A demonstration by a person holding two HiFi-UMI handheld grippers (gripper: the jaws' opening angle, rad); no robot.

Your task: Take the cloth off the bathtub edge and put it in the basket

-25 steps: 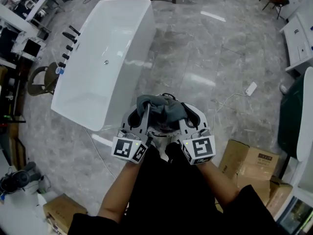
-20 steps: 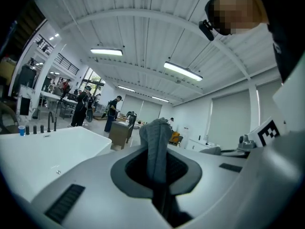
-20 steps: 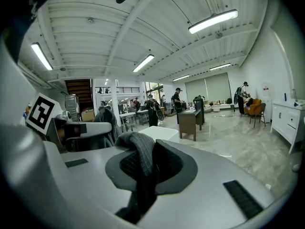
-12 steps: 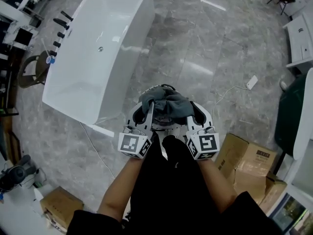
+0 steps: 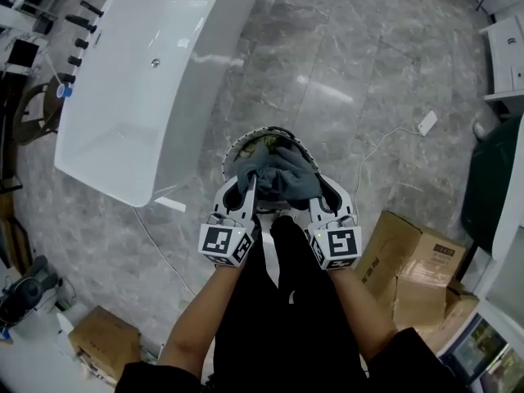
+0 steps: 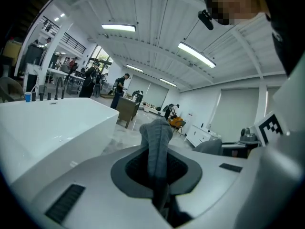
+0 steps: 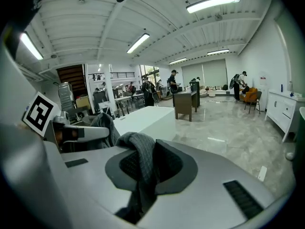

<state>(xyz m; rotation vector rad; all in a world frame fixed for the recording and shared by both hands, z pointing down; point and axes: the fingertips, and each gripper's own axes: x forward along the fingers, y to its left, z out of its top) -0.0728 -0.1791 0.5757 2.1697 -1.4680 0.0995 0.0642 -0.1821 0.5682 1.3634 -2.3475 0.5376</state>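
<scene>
Fingers (image 6: 95,175) of the left gripper (image 6: 159,190) are pressed together on a fold of the grey cloth (image 6: 156,142), which stands up between them. On the right gripper (image 7: 143,194) the fingers (image 7: 214,175) pinch another fold of the same cloth, which drapes over the dark pads. From the head view, the two grippers sit side by side with the cloth bunched between their tips, clear of the bathtub (image 5: 147,80). The cloth hangs over the near part of the round basket (image 5: 282,130); whether it touches the basket cannot be told. The basket stands on the marble floor (image 5: 368,72), off the bathtub's near right corner. Cardboard boxes (image 5: 417,268) lie on the floor to the right.
</scene>
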